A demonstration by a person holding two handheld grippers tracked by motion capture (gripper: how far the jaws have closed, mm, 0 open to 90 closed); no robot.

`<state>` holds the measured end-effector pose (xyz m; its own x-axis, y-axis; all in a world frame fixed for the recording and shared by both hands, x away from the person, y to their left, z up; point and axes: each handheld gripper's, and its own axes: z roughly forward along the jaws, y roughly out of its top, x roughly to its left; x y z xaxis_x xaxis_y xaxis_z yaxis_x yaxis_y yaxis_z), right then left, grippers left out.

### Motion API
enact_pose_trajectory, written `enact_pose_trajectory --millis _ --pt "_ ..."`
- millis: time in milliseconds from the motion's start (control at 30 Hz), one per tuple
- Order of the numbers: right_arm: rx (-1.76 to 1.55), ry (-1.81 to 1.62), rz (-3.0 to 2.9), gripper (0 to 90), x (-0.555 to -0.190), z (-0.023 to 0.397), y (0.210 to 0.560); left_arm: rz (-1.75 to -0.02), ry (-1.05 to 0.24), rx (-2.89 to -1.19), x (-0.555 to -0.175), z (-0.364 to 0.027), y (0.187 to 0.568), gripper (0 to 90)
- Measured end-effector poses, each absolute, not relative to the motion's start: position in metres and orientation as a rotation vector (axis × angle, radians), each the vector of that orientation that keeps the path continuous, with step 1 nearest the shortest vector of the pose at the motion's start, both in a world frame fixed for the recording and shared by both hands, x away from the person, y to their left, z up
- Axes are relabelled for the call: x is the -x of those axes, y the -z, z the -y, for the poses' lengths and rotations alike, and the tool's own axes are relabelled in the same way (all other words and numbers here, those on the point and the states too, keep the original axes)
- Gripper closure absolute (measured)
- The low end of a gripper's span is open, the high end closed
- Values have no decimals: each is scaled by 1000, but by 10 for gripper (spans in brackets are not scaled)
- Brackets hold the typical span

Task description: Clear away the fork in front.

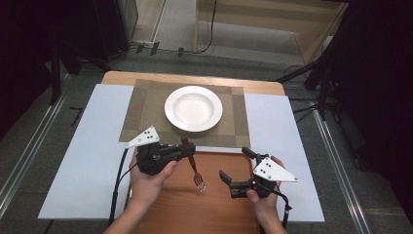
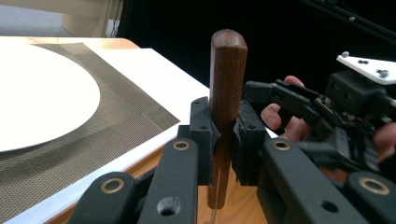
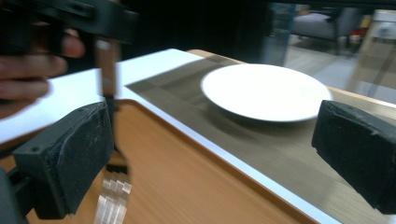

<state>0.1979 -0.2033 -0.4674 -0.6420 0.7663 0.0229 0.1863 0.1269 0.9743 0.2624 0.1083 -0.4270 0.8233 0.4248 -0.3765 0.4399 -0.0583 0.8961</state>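
Counter (image 1: 87, 161) first: it is wide and white, with a brown mat (image 1: 141, 122) at the far side and a wooden tray (image 1: 195, 209) close to me. On the mat sits a white plate (image 1: 193, 108), and it has nothing in it.

My left gripper (image 1: 187, 147) is clamped on the fork (image 1: 195, 168). In the left gripper view the brown wooden handle (image 2: 227, 93) stands up between the two pads, and they press it from both sides. The fork hangs over the tray with its metal prongs (image 1: 200, 183) pointing down and toward me.

My right gripper (image 1: 234, 165) is just beside the fork, over the tray. Its jaws stand wide apart and hold nothing.

I think my job now is to lay the fork on the mat next to the plate. To do that well, I should keep the left gripper tight so the fork does not slip or swing. I should move slowly and low over the tray edge. I should keep my right gripper out of the way. I should set the fork down flat beside the plate, not touching it, and only then let go.
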Motion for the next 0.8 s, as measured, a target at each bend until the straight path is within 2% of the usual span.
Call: enact_pose_trajectory --millis 800 --pt "-1074 -1409 -1755 0 -187 287 480 -716 73 -1665 -259 -159 434 791"
